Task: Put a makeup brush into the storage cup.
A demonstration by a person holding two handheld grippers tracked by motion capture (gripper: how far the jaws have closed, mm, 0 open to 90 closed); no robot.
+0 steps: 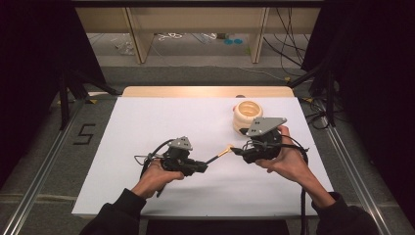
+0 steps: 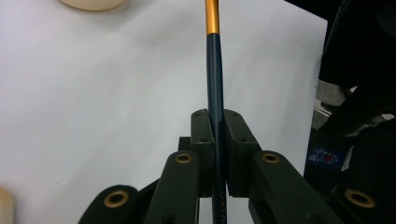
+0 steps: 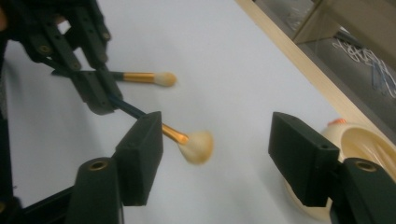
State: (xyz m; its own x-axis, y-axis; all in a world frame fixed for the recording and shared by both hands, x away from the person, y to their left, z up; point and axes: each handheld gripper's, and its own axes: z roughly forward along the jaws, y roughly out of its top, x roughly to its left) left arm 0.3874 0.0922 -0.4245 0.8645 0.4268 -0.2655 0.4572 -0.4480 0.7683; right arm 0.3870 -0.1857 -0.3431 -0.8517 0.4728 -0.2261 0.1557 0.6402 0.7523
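We've got the brush [image 3: 187,140] pinched in our left tool [image 2: 215,140]; right tool [image 3: 215,154] spread wide, handover not done yet.

Dark room, grey floor [image 1: 195,73], wooden shelf legs [image 1: 139,36] behind white table [image 1: 147,122].

On the table [image 1: 147,127], a bowl [image 1: 246,113] is set toward the far right. The right gripper [image 1: 237,151] is held just in front of it, the left gripper [image 1: 203,167] further left; a brush [image 1: 221,154] is held between them.
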